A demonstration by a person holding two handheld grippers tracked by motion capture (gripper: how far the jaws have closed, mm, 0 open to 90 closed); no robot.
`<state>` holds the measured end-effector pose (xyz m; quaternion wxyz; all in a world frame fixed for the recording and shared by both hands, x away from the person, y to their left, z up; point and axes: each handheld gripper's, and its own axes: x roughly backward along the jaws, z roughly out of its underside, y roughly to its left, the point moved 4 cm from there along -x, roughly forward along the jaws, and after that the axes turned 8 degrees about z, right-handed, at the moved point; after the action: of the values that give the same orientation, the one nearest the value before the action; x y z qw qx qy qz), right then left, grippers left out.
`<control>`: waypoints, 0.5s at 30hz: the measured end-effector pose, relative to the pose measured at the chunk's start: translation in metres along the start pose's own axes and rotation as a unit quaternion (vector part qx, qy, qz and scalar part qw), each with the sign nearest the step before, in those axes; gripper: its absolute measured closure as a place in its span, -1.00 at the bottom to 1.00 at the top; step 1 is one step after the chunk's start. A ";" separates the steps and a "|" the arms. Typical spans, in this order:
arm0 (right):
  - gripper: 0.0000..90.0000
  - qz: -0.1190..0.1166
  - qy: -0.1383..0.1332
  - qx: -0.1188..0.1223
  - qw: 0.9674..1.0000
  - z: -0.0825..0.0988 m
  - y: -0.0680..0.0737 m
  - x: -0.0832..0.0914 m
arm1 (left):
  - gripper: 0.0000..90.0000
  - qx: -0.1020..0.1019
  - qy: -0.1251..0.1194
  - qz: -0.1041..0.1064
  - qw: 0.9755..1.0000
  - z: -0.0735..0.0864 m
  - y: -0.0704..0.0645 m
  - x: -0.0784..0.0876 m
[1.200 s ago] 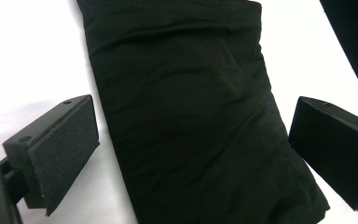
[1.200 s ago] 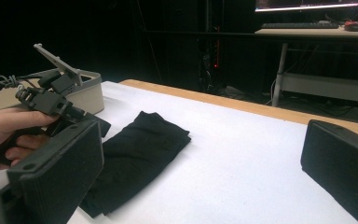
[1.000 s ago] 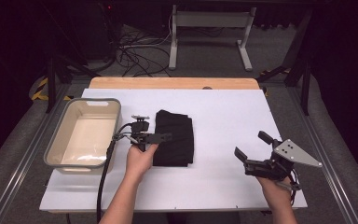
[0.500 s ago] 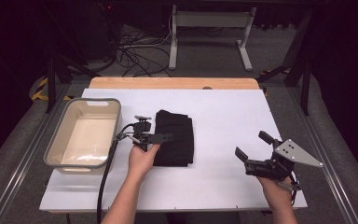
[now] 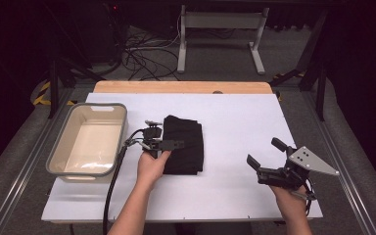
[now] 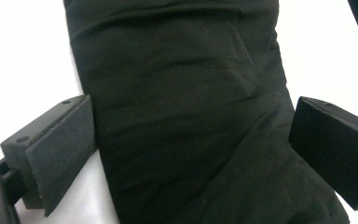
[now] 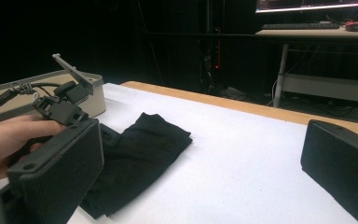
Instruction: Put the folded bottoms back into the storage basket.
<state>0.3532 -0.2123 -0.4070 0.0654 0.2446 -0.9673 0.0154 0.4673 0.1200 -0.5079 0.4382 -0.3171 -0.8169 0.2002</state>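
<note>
high view: one folded black cloth point(image 5: 183, 144), one tub point(image 5: 89, 140), two hand-held grippers, left point(image 5: 176, 145) and right point(image 5: 263, 157), both spread.

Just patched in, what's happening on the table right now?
A person works a gripper in each hand. The left gripper is over the folded black cloth, its jaws open to either side of the cloth and not closed on it. The right gripper is held open, apart from the cloth, near the table's right front. A beige tub sits to the left.
</note>
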 end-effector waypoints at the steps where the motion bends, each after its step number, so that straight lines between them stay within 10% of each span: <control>1: -1.00 0.000 0.001 0.000 1.000 0.000 0.000 0.000 | -0.97 0.000 0.000 0.000 1.000 0.000 -0.001 -0.001; 15: -1.00 -0.001 -0.001 -0.004 1.000 -0.001 -0.002 0.000 | -0.99 -0.003 0.018 -0.011 1.000 -0.003 -0.011 -0.011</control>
<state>0.3541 -0.2142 -0.4063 0.0652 0.2455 -0.9671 0.0114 0.4705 0.1044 -0.5063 0.4542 -0.3128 -0.8130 0.1868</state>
